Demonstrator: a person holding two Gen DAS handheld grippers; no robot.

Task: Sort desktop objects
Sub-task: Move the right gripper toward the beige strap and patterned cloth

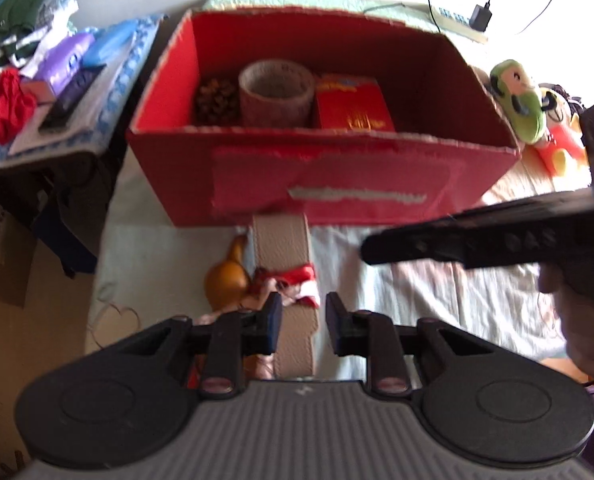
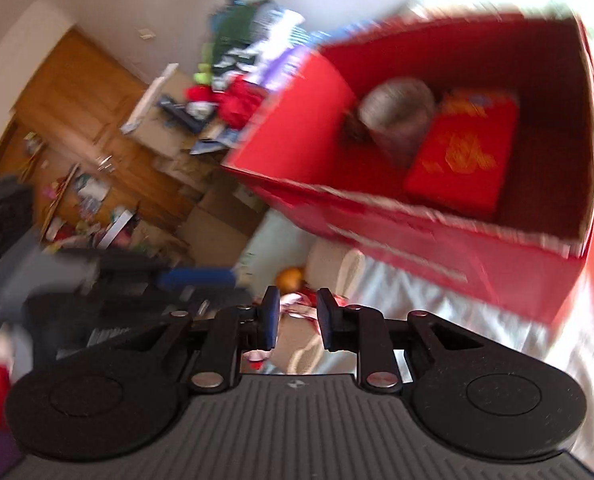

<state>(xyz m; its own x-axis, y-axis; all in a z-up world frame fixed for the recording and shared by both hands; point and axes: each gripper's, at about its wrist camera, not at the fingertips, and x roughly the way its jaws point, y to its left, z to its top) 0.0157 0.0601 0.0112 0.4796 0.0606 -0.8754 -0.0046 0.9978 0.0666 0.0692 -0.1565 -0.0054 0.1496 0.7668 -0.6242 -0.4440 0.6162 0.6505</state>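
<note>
An open red box [image 1: 377,184] stands on the light sheet. It holds a tape roll [image 1: 276,92], a red packet [image 1: 353,110] and a dark pinecone-like item [image 1: 216,100]. In front of it lie a beige strap [image 1: 283,248], a red-and-white ribbon [image 1: 297,280] and a small orange gourd [image 1: 227,280]. My left gripper [image 1: 304,322] is open and empty, just above the strap and ribbon. My right gripper [image 2: 296,318] is open and empty above the same strap [image 2: 333,268]; the box [image 2: 449,256] lies ahead to its right. The right gripper's body [image 1: 477,240] crosses the left wrist view.
A cluttered side table [image 1: 53,80] with clothes and packets stands left of the box. A green plush toy [image 1: 517,96] lies to the box's right, a charger [image 1: 481,16] behind it. The right wrist view is blurred and shows a wooden cabinet [image 2: 77,120].
</note>
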